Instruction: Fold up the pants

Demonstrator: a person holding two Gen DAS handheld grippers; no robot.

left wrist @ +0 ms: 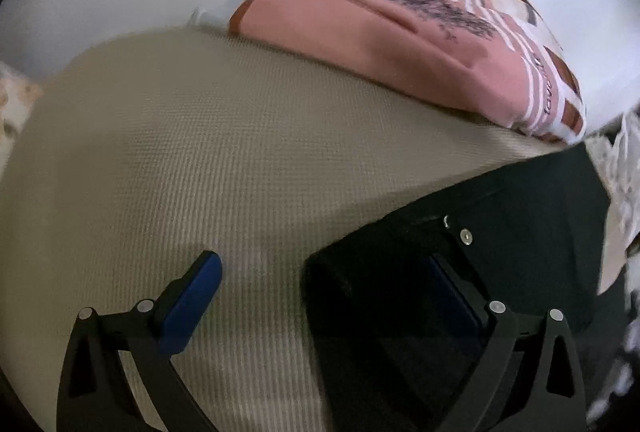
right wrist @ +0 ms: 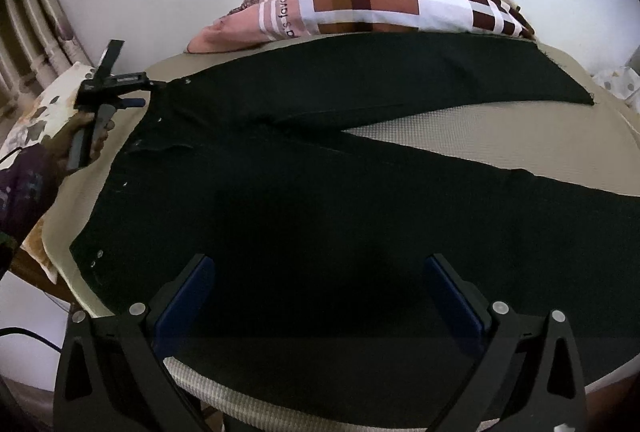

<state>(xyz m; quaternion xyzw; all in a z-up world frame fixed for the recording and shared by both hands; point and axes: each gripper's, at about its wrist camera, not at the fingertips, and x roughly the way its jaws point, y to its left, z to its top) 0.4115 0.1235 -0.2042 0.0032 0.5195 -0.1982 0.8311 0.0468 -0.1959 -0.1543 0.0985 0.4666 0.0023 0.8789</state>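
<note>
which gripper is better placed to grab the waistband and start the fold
Left. The left gripper sits open at the far corner of the black pants' waistband. The right gripper, also open, hovers above the near leg, away from the waistband.

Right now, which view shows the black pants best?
Right wrist view: the black pants lie spread across the bed, waistband to both legs. The left wrist view shows only a waistband corner by the left gripper.
</note>
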